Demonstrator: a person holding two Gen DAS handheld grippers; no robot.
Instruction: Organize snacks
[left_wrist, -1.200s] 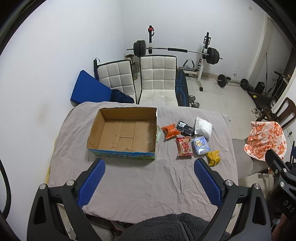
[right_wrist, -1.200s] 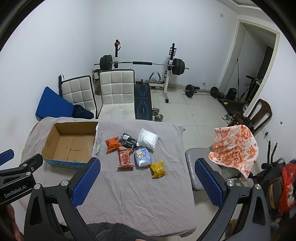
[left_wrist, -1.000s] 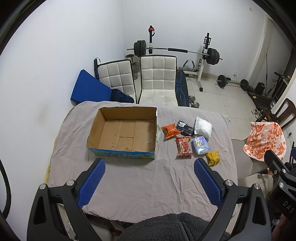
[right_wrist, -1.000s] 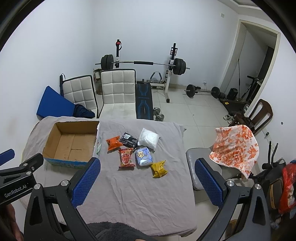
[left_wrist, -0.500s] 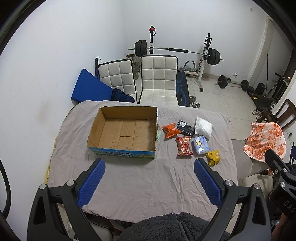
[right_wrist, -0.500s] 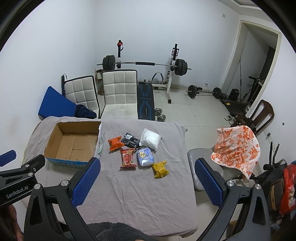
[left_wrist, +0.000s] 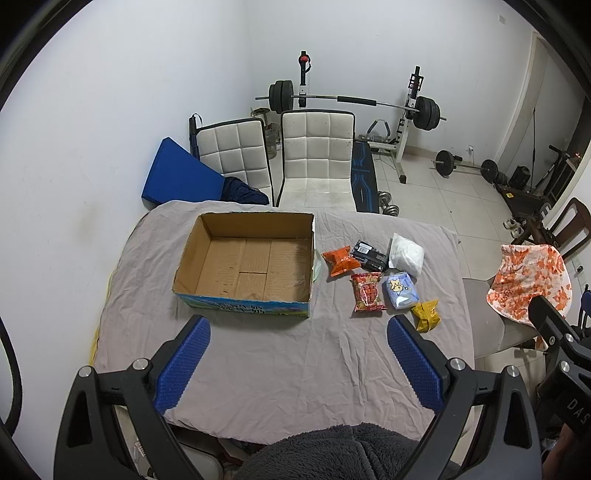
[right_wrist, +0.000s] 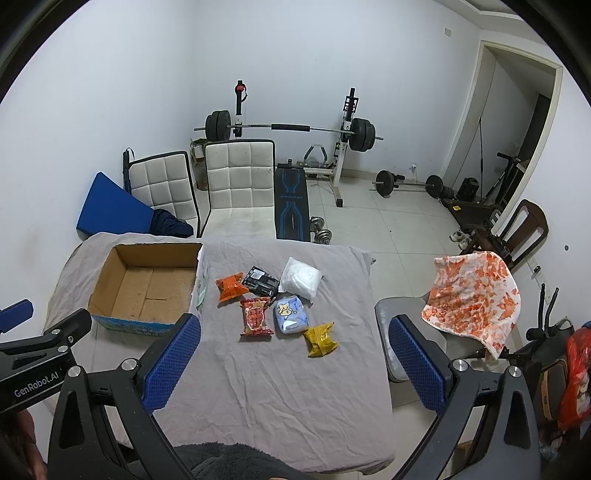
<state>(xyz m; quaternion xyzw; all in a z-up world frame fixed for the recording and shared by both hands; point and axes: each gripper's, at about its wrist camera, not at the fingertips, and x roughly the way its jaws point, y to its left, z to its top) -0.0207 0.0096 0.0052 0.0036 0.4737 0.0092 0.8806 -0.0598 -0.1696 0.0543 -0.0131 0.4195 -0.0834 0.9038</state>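
An empty open cardboard box (left_wrist: 247, 266) (right_wrist: 144, 288) stands on the grey-clothed table (left_wrist: 280, 354) at its left. To its right lie several snack packets: orange (left_wrist: 340, 260) (right_wrist: 229, 286), black (left_wrist: 369, 254) (right_wrist: 260, 283), white (left_wrist: 406, 254) (right_wrist: 300, 278), red (left_wrist: 367, 291) (right_wrist: 255, 316), light blue (left_wrist: 402, 290) (right_wrist: 291, 314) and yellow (left_wrist: 426, 315) (right_wrist: 320, 339). My left gripper (left_wrist: 298, 363) hangs open high above the table's near edge, below the box. My right gripper (right_wrist: 293, 362) is open too, above the near right part, short of the packets.
Two white padded chairs (left_wrist: 314, 155) stand behind the table, with a blue mat (left_wrist: 177, 177) and a barbell rack (left_wrist: 351, 99) beyond. A chair with an orange patterned cloth (right_wrist: 472, 299) is at the table's right. The person's dark fleece garment (left_wrist: 332, 454) fills the bottom edge.
Both views have drifted slightly, the scene sliding a little right in the right wrist view. Both grippers stay open and no packet has moved.
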